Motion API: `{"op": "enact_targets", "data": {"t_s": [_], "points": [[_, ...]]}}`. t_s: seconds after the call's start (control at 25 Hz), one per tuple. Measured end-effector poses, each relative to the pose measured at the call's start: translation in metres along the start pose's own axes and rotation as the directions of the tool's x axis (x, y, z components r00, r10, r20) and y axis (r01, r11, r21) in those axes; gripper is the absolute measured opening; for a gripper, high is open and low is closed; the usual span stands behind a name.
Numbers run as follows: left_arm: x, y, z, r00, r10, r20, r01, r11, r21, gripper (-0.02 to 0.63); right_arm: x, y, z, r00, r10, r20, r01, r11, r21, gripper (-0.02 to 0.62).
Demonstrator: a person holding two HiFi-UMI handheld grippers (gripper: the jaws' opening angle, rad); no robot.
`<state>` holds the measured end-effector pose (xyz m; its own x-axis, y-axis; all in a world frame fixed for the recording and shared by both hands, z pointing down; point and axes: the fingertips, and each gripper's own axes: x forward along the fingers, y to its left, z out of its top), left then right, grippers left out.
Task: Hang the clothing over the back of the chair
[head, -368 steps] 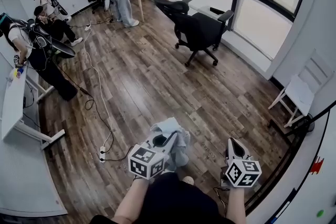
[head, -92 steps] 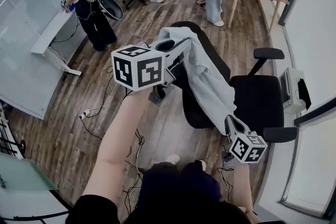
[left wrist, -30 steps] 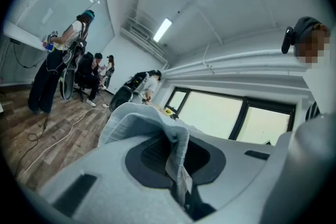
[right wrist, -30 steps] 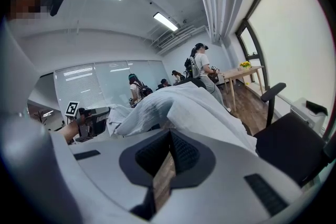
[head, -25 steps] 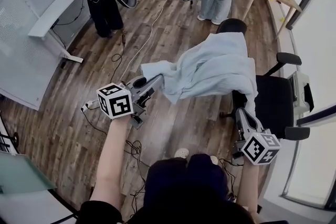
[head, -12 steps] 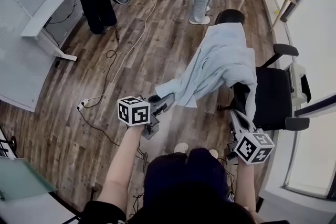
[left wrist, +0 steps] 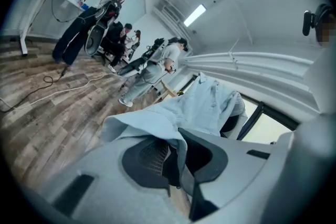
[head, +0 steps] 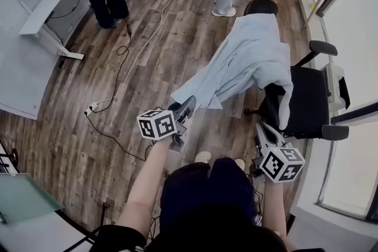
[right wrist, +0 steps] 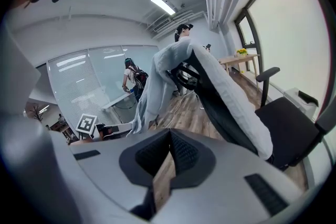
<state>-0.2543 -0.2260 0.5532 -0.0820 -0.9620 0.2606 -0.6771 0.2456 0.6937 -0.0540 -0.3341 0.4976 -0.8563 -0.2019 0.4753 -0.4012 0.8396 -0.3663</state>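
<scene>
Head view shows wrinkled pale-blue clothing [head: 251, 56] draped over the chair [head: 304, 106] back. The left gripper [head: 189, 104] fingers, just opening, narrowly straddle its corner. The right gripper [head: 262, 127] fingers meet, empty.

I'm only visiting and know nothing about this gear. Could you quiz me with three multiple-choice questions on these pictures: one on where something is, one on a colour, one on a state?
1. Where does the garment lie?
A. over the back of the chair
B. on the wooden table
C. on the white desk

2. What colour is the garment?
A. red
B. black
C. light blue

3. What state are the jaws of the right gripper in?
A. clamped on the garment
B. together, empty
C. clamped on a cable

Answers: 1 A, it drapes over the chair's black back; 2 C, it is pale blue in every view; 3 B, the right gripper view shows them meeting with nothing between.
</scene>
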Motion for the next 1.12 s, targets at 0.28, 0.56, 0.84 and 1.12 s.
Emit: {"op": "enact_targets", "data": {"t_s": [0.28,0.56,0.84,1.12], "points": [[-0.004,0.002,-0.002,0.999,-0.025,0.035,0.025,1.0,-0.008,0.093,0.012,0.01,-0.008,0.999,0.025,-0.024,-0.025,1.0,-0.008,0.0],[-0.015,0.027,-0.031,0.996,0.053,-0.072,-0.054,0.998,-0.012,0.307,0.021,0.019,-0.021,0.997,0.047,-0.057,-0.048,0.999,-0.01,0.0],[-0.023,0.025,-0.069,0.976,0.095,-0.194,-0.062,0.983,0.17,0.308,0.028,0.02,-0.037,0.994,0.05,-0.093,-0.051,0.999,-0.013,0.0],[-0.026,0.015,-0.088,0.973,0.084,-0.214,-0.048,0.985,0.166,0.307,0.029,0.014,-0.046,0.994,0.047,-0.099,-0.048,0.999,-0.005,0.0]]}}
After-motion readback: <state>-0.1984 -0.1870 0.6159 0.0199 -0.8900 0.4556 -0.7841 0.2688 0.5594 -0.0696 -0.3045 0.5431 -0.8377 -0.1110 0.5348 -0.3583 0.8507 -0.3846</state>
